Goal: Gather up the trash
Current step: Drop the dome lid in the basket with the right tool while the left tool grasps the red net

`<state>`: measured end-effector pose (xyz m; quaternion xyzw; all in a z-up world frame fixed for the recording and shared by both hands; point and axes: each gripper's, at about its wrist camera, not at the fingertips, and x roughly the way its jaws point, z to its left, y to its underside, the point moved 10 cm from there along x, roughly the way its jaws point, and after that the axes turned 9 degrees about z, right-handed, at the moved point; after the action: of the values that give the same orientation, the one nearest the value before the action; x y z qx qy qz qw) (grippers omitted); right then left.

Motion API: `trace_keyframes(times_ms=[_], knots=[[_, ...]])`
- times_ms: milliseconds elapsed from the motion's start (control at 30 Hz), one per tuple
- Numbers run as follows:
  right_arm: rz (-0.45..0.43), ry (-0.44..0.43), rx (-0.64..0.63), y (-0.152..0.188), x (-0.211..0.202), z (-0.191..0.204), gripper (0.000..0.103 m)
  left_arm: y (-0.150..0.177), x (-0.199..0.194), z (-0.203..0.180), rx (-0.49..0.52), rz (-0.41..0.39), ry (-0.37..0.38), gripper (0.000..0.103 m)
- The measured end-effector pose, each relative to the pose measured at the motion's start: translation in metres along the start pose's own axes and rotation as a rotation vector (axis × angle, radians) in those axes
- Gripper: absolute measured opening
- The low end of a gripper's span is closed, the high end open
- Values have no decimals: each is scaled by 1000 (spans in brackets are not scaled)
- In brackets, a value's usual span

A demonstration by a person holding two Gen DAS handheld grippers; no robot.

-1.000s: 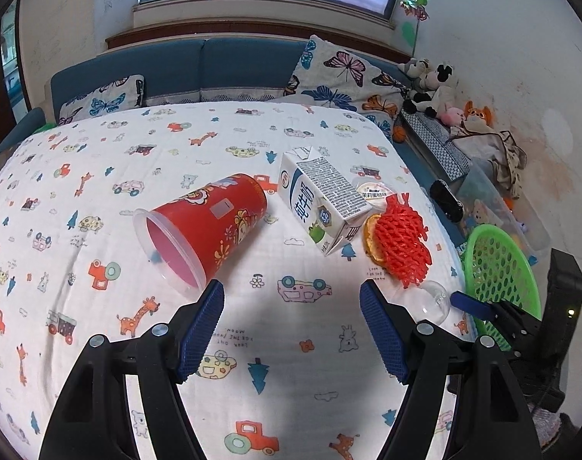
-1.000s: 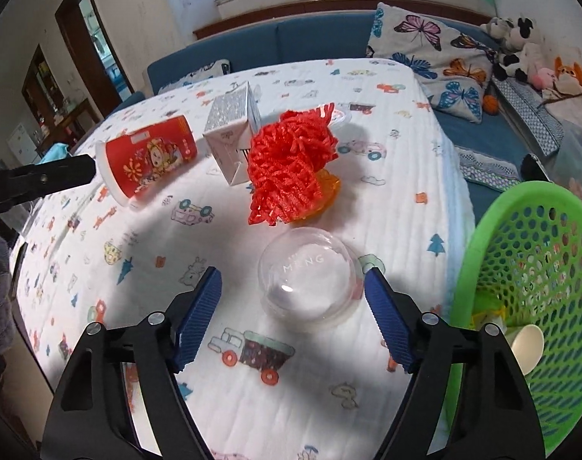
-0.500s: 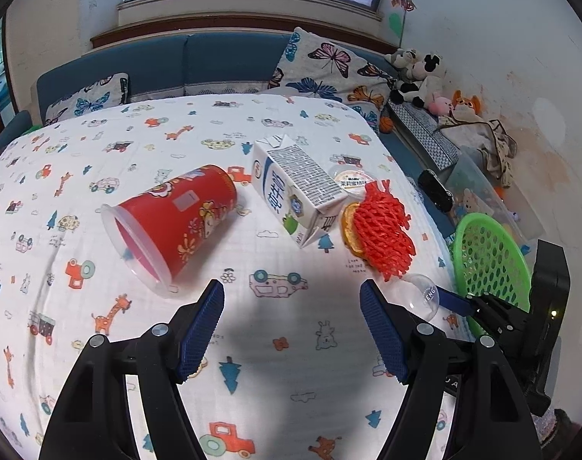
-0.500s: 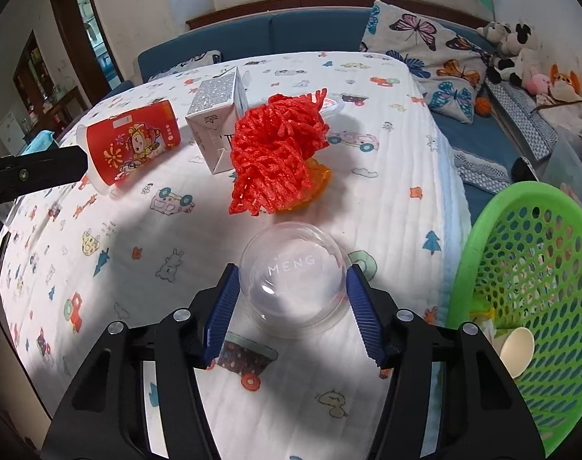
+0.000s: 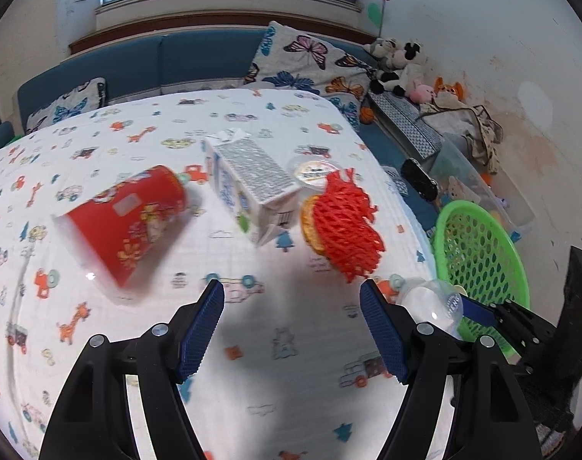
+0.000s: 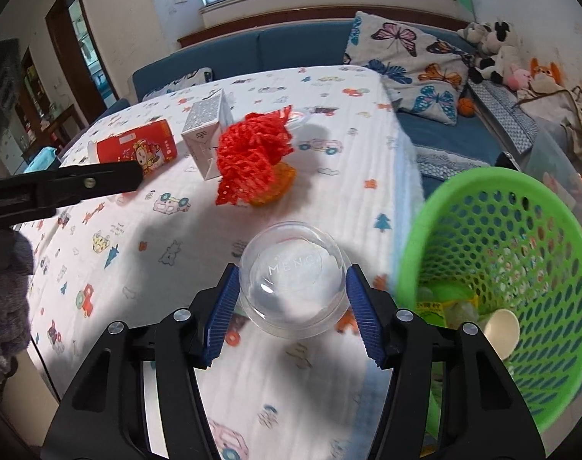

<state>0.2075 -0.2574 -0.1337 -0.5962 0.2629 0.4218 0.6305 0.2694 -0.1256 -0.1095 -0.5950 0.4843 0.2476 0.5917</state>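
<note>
The clear plastic lid (image 6: 292, 280) is sitting between the blue pads of the right gripper (image 6: 292, 314), and both pads are pressing on its sides. The jaws have just been closing, and now they are gripping the lid. It is at the right edge of the table (image 6: 329, 199), just beside the green basket (image 6: 459, 207). A spoon (image 6: 501, 331) and some wrappers are lying in the basket.

Farther in on the table, a red net (image 5: 346, 226) is lying on something orange. Just beside it a milk carton (image 5: 252, 188) is lying on its side, and next to that a red cup (image 5: 128, 218) is lying down too.

The left gripper (image 5: 292, 331) is hanging over the cloth with its jaws wide apart, holding nothing.
</note>
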Motion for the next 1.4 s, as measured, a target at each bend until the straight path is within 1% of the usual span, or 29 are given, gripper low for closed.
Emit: trace_keyframes(times_ms=[133, 500, 800, 900, 1033, 1067, 1100, 1133, 1233, 1400], knots=[[-14, 10, 24, 5, -11, -11, 58, -6, 14, -13, 25, 5, -1, 71], [-35, 27, 72, 14, -29, -35, 58, -32, 48, -31, 16, 12, -1, 71], [-39, 47, 103, 21, -34, -50, 58, -50, 75, -38, 20, 12, -51, 71], [-40, 51, 118, 23, -35, -57, 58, -53, 82, -37, 12, 18, -48, 63], [-44, 55, 138, 25, -38, -65, 58, -50, 87, -39, 6, 36, -26, 42], [-46, 54, 143, 26, -39, -66, 58, -49, 87, -39, 7, 40, -20, 37], [-49, 53, 148, 27, -40, -67, 58, -48, 86, -39, 6, 40, -12, 35], [-51, 54, 151, 27, -41, -68, 58, -47, 85, -39, 6, 38, -5, 29], [-57, 56, 163, 29, -44, -71, 58, -44, 77, -40, 14, 25, 11, 25], [-69, 73, 184, 32, -51, -81, 58, -38, 55, -45, 36, -8, 34, 23]])
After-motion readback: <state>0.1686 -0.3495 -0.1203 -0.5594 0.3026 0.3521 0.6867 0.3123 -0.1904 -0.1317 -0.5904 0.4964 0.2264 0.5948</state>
